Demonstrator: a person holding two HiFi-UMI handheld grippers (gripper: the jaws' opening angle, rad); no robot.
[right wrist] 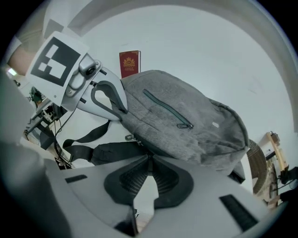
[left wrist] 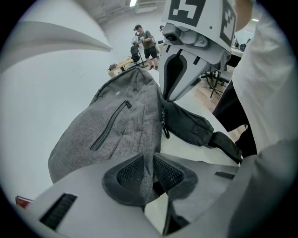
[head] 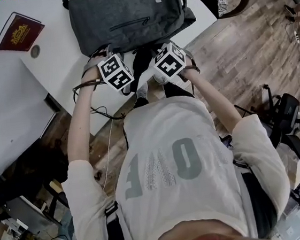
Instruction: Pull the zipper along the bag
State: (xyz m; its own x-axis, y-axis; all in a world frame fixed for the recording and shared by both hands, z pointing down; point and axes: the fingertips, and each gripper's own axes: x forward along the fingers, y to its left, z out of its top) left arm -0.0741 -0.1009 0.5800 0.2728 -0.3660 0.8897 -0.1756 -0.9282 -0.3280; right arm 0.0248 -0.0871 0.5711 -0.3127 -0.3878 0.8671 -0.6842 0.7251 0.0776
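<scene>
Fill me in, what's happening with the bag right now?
A person stands at the white table, working on a grey backpack with two handheld grippers. The left gripper is clamped on a fold of the backpack's fabric at its near edge, bracing it. Close beside it, the right gripper is shut on what looks like a thin dark zipper tab at the bag's seam. A red book lies further back on the table.
</scene>
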